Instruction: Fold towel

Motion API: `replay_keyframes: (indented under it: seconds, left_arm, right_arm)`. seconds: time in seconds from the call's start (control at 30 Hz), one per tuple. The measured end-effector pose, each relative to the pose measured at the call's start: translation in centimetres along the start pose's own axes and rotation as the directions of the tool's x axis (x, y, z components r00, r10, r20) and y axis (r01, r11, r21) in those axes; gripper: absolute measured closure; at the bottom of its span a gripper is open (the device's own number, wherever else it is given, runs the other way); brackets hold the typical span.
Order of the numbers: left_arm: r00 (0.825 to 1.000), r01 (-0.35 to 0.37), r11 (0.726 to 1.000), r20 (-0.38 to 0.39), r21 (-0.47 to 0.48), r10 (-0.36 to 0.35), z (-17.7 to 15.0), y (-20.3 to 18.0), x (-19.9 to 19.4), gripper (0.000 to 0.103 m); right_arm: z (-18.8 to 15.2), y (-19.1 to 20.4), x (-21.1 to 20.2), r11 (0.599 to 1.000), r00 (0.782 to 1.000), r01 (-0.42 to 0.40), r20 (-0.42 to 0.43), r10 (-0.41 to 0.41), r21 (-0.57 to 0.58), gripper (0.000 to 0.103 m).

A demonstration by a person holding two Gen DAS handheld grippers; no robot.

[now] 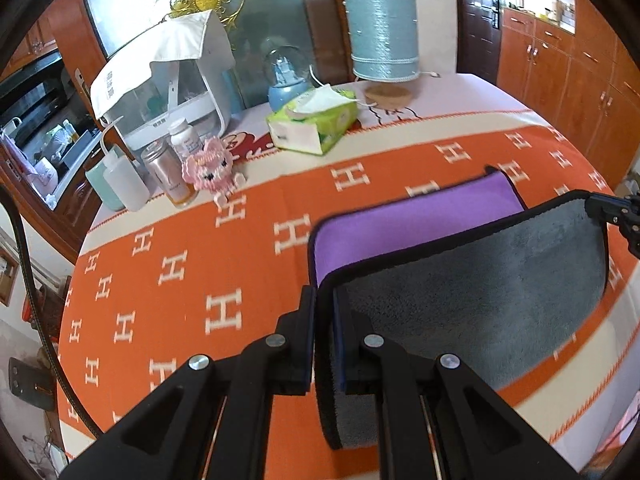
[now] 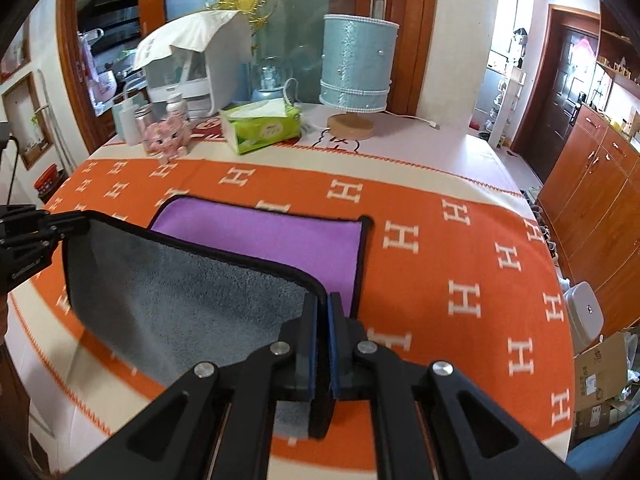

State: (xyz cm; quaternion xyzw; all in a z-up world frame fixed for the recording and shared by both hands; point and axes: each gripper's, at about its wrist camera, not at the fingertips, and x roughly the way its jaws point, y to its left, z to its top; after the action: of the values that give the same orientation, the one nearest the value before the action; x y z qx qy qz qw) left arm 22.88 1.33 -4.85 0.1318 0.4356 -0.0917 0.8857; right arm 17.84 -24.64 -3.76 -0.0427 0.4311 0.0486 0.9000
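My left tool (image 1: 324,320) and right tool (image 2: 323,320) each pinch a towel (image 1: 480,280) corner; only the right view shows cardboard boxes (image 2: 600,376) beside the surface (image 2: 460,152).

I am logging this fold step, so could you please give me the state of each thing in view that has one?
towel: near edge lifted, grey side up, purple part flat
left gripper: shut on towel corner
right gripper: shut on towel corner
tissue pack: open, tissue sticking out
lamp: upright
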Motion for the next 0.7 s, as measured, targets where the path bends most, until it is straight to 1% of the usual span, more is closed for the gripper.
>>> replay_keyframes:
  seconds: [0.2,0.47,0.7]
  left_arm:
    - [0.999,-0.03,0.999,-0.012,-0.018,0.029,2.9,-0.2,3.0,0.096]
    - [0.995,-0.057,0.997,-0.081,-0.048,0.053,4.3,-0.3,7.3,0.096]
    - [0.99,-0.086,0.995,-0.118,-0.06,0.079,4.9,-0.6,10.2,0.096]
  right_arm:
    - [2.5,-0.8,3.3,0.999,0.999,0.031,-0.023,-0.03,0.026,0.098]
    - [4.6,-1.2,7.2,0.998,0.997,0.054,-0.057,-0.052,0.04,0.098]
    - [5.2,-1.1,10.0,0.997,0.992,0.079,-0.101,-0.076,0.024,0.098]
